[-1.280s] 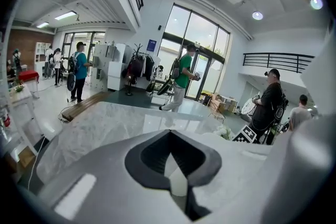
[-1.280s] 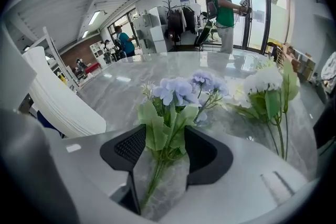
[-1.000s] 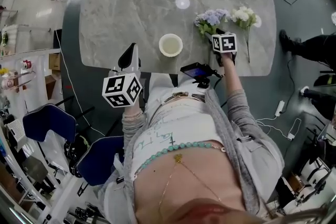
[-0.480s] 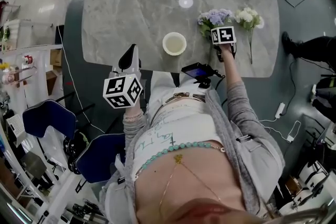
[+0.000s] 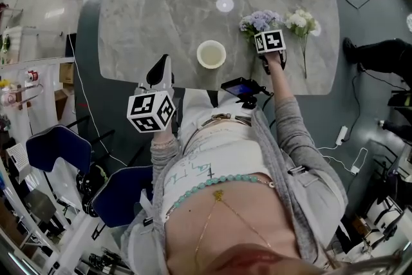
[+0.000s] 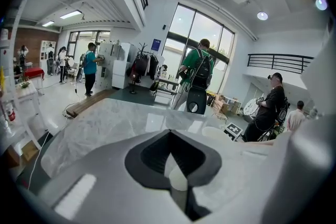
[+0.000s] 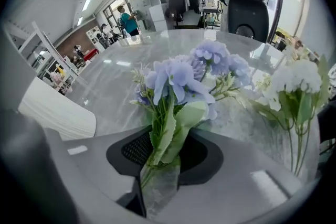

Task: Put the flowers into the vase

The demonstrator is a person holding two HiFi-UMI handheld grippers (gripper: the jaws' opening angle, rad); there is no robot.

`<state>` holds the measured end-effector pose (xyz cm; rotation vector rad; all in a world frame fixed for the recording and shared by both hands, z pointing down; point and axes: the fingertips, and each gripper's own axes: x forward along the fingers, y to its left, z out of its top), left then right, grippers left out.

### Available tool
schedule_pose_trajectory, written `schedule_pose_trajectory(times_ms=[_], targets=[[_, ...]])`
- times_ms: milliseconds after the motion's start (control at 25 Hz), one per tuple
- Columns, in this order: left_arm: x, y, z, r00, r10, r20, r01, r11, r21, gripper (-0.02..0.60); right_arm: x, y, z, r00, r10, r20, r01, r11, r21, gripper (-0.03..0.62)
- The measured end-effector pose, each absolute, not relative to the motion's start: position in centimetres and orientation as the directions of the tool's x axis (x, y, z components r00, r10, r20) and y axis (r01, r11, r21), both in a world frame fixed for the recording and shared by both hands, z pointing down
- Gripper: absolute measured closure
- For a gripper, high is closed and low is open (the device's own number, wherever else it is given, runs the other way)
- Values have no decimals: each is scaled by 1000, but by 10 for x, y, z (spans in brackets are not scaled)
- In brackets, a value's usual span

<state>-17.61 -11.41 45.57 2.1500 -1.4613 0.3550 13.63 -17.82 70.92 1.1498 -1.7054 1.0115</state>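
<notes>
Fingers first: the left gripper's fingers (image 6: 144, 155) are pressed together with nothing between them, parked at the near edge of the grey table (image 5: 161, 3), at about 8 o'clock from the vase (image 5: 210, 54). That cream vase stands upright with its mouth unobstructed, near the table's front edge. On to 3 o'clock of it, and here's the action: the right gripper (image 7: 160, 165) is clamped on the lower stems of the purple flowers (image 7: 178, 81), leaves bunched in the jaws, blooms fanning away from them. Whether the bunch is clear of the table, I can't tell. It looks light and springy, soft at the heads, so this low hold on the stems seems the right one, leaving petals uncrushed; the stems may flex when tipped upright. At 3 o'clock again, just beside, the white flowers (image 5: 301, 20) lie untouched on the table.
</notes>
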Motion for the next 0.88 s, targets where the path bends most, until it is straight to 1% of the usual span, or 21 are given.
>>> schedule_pose_trajectory(times_ms=[240,480,720,880], targets=[[-174,-116,454,401,-781,478,-914,-309,263,581,134,-179,713,-292,-336,895,-947,230,-223,462],[-167,-120,452,421,-773,474,-906,-335,259,581,135,-179,709,-312,-375,873,-944,226,-241,485],[-162,-124,450,440,-764,471,-898,-360,255,581,133,-180,704,-322,-397,859,-943,221,-250,496],[-159,-124,448,449,-761,468,-894,-372,251,581,135,-181,697,-334,-433,837,-940,221,-260,499]])
